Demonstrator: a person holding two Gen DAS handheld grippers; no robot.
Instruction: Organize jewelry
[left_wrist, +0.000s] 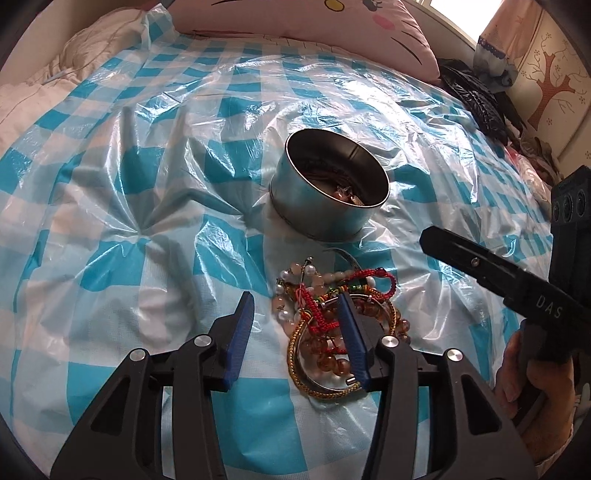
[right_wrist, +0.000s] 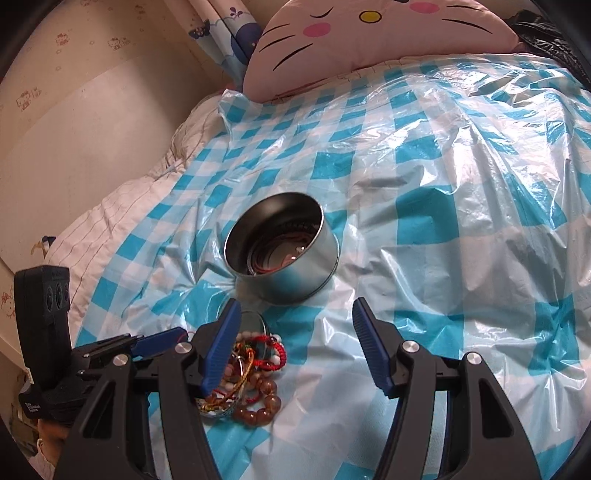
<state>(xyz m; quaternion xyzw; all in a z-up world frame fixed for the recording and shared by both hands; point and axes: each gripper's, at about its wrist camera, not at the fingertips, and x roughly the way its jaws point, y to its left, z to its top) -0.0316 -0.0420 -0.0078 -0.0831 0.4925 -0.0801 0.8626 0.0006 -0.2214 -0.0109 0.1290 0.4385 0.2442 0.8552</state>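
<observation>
A pile of jewelry lies on the blue-checked plastic sheet: red cords, pale and amber bead bracelets, a gold bangle. It also shows in the right wrist view. A round metal tin stands just beyond it, open, with some jewelry inside; it also shows in the right wrist view. My left gripper is open, its right finger over the pile. My right gripper is open and empty, its left finger over the pile's edge.
A pink cat-face pillow lies at the head of the bed. Dark clothing sits at the far right. A white quilt and a wall lie left in the right wrist view.
</observation>
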